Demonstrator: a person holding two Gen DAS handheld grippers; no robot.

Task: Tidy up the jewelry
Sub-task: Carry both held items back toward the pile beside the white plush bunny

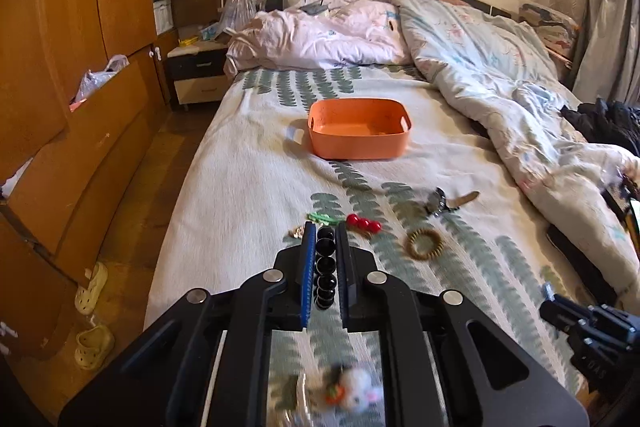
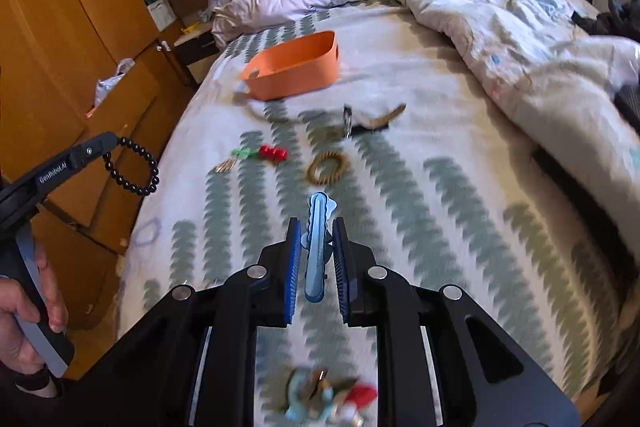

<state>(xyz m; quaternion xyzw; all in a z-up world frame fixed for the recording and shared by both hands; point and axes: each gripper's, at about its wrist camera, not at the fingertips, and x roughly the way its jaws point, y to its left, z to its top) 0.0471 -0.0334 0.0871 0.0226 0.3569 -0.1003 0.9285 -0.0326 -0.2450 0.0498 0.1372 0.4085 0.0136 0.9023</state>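
My left gripper [image 1: 323, 231] is shut on a black bead bracelet [image 1: 325, 267], which hangs as a loop [image 2: 132, 167] in the right wrist view. My right gripper [image 2: 317, 227] is shut on a light blue hair clip [image 2: 317, 247]. Both are raised above the bed. An orange basket [image 1: 358, 135] [image 2: 296, 71] stands further up the bed, looking empty. Between it and the grippers lie a red cherry piece [image 1: 363, 223] [image 2: 273, 152], a green piece [image 1: 319, 217], a small gold item [image 1: 296, 233] [image 2: 225, 167], a tan coil ring [image 1: 424, 243] [image 2: 327, 167] and a watch [image 1: 450, 202] [image 2: 370, 123].
A crumpled duvet [image 1: 480, 67] covers the bed's right and far side. A wooden wardrobe [image 1: 60, 67] and nightstand [image 1: 198, 75] stand left, with slippers [image 1: 93, 307] on the floor. Blurred trinkets [image 1: 352, 391] [image 2: 328, 395] lie below the grippers. A hand [image 2: 24, 311] holds the left gripper's handle.
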